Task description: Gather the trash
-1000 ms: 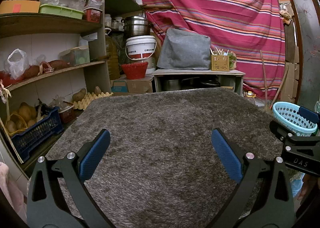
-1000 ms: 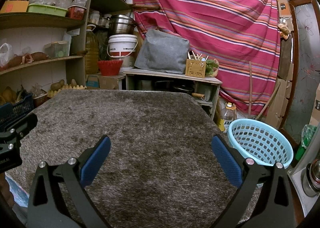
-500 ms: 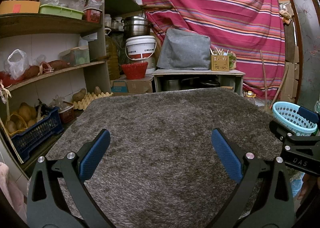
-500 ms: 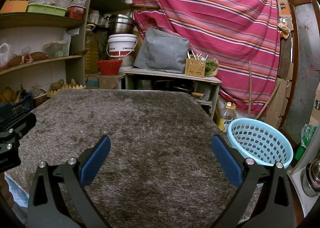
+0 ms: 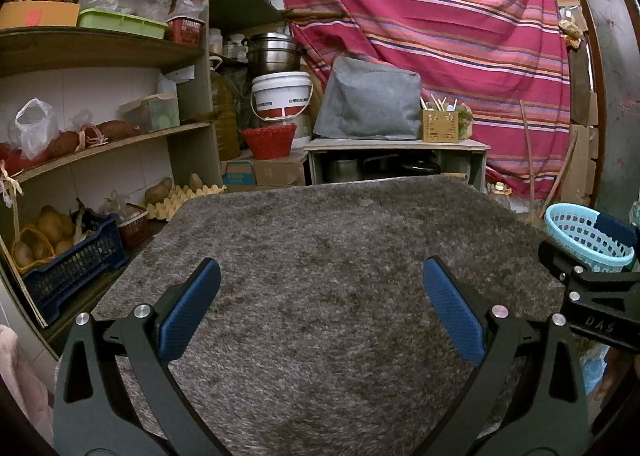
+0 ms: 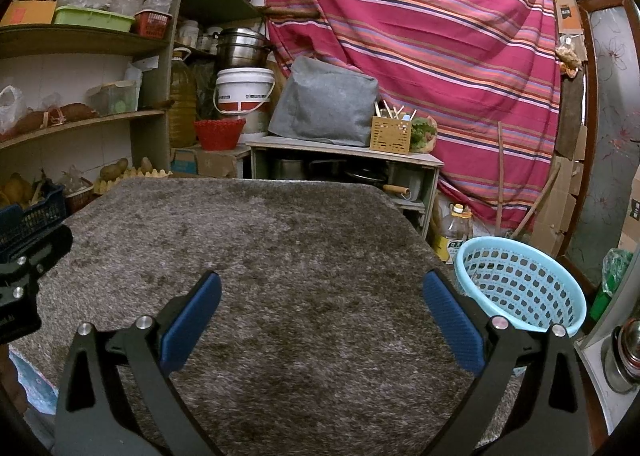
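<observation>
Over the grey shag-covered tabletop (image 6: 304, 256) — two claws are held side by side, both with jaws spread wide and nothing between them.

Left claw (image 5: 320, 308): black frame, blue ribbed pads (image 5: 190, 314), apart and empty. It is seen again at the left edge of the right wrist view, where only its black body shows.

Right claw (image 6: 322, 310): same build, blue pads (image 6: 452, 322) apart and empty; its black frame intrudes at the right edge of the left wrist view.

Trash: none can be made out on the pile in either view. The deep fibres could conceal small scraps; this cannot be told.

Basket (image 6: 520, 284): pale blue plastic, round, perforated wall, open top, no contents visible. It stands off the right-hand edge of the tabletop and lower than the surface, just beside the right claw's outer finger. In the left wrist view the basket (image 5: 580, 236) lies far to the right, partly behind the right claw. It is judged the receptacle for the task, and the right claw is plainly the nearer — any drop would be made to the right and downward.

Surroundings, not task items: curved wooden shelves (image 5: 100, 47) with produce, a striped red cloth (image 6: 420, 35) hung behind, a grey felt cover (image 5: 368, 101) on a low cabinet, a white bucket (image 5: 282, 95).
</observation>
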Demonstrator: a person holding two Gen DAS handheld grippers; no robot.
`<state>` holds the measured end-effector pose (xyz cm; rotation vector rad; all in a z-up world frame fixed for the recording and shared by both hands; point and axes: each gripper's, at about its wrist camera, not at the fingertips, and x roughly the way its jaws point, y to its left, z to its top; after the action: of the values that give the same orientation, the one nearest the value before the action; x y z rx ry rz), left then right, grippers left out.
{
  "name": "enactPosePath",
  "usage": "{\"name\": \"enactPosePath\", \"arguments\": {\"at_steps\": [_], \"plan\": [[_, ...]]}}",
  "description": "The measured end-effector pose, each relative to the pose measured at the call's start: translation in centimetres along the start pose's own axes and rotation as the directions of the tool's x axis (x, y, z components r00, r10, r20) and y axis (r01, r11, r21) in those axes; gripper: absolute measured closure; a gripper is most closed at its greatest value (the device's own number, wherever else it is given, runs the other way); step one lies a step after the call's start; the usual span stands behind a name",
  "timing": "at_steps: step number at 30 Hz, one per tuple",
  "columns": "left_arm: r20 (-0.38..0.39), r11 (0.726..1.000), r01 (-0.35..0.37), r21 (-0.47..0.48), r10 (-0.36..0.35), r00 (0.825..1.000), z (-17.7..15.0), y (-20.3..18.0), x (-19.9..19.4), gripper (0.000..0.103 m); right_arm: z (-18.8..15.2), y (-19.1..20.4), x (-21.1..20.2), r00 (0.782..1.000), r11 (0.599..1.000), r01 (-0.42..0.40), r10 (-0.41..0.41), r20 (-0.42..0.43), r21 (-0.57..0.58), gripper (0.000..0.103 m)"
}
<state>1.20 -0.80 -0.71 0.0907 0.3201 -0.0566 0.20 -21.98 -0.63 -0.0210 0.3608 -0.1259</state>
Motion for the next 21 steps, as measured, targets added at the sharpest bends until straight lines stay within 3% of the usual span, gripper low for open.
{"name": "enactPosePath", "arguments": {"at_steps": [21], "plan": [[0.003,1.000,0.000,0.002,0.000,1.000,0.10,0.06,-0.15,0.005,-0.14,-0.57,-0.04,1.000,1.000,-0.004,0.005,-0.004,0.003,0.004]]}}
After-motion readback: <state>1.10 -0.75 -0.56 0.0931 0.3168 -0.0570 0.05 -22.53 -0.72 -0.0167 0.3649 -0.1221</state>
